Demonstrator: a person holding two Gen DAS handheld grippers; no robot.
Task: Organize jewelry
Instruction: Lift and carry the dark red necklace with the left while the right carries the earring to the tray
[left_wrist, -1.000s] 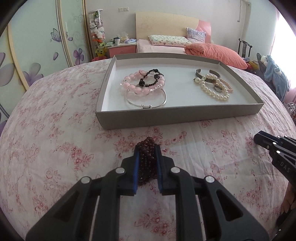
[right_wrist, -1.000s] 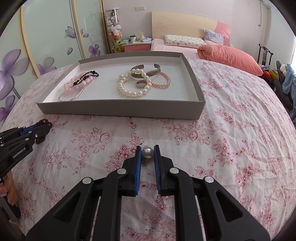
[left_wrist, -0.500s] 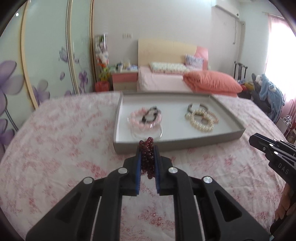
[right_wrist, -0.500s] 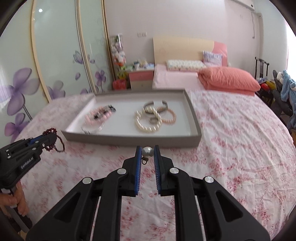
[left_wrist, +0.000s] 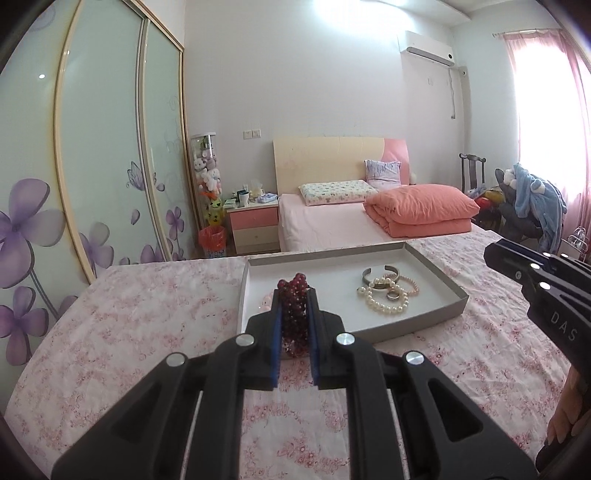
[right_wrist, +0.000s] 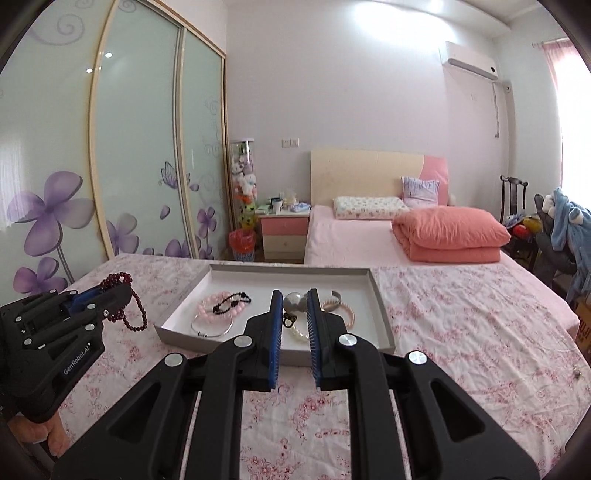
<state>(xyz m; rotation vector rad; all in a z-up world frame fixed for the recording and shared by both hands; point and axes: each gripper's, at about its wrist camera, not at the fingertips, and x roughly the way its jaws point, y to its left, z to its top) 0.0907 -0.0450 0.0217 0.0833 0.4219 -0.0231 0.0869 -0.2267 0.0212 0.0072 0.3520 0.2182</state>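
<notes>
Pink floral cloth (left_wrist: 147, 332) covers the near surface of a bedroom, with a bed (left_wrist: 332, 221) and flower-printed wardrobe doors (left_wrist: 103, 166) behind. On the cloth sits a shallow grey tray (left_wrist: 436, 280) holding bracelets. The left view shows the left tool (left_wrist: 294, 317) clamped on a bunch of dark red beads (left_wrist: 293, 291), raised in front of the tray and hiding its left half; only the pearls (left_wrist: 388, 306) and a metal cuff (left_wrist: 380, 271) on the right side show clearly. The right view fills that in: a pink bracelet (right_wrist: 212, 306), a black one (right_wrist: 232, 301) and a silver bangle (right_wrist: 212, 325) lie in the tray's left part, while its own right tool (right_wrist: 294, 314) is clamped on a grey pearl pendant (right_wrist: 293, 301) and blocks much of the right part. It also shows the beads hanging in loops from the left tool above the cloth, left of the tray. Both tools point slightly downward toward the tray, side by side; fingers (right_wrist: 55, 435) grip the left handle at the bottom edge.
</notes>
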